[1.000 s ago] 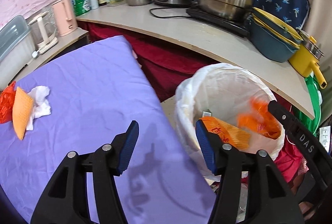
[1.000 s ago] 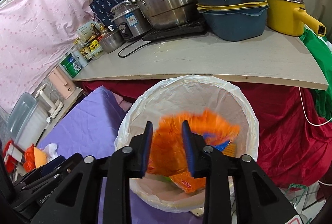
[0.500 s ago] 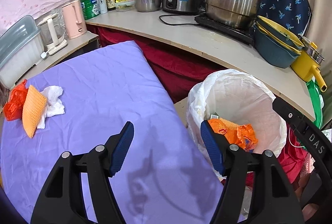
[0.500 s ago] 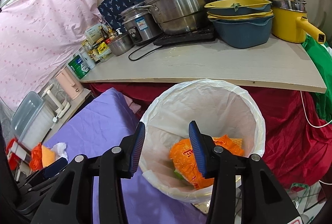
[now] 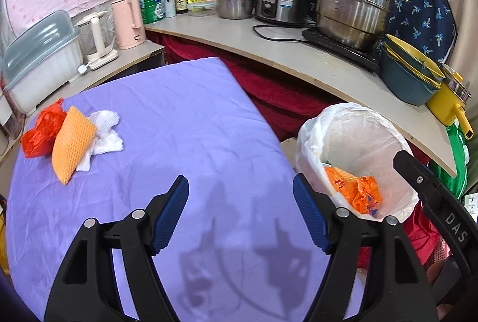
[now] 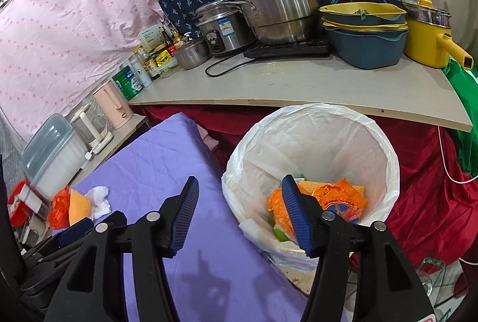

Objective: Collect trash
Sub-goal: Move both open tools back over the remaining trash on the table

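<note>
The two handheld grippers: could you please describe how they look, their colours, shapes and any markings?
The left gripper and right gripper look alike: glossy black plastic frames with cut-out openings, silver rivet pins at the joints, and two angled fingers faced with ribbed blue pads. White letters "DAS" mark the right gripper's side, seen from the left wrist. No cables or sleeves show.

Wrappers (image 6: 334, 202) in bin (image 6: 385, 148) beside table (image 6: 167, 160)

Purple-sheeted table (image 5: 185, 125), with red bag (image 5: 38, 130), orange sponge (image 5: 71, 142), white tissue (image 5: 104, 130).
</note>
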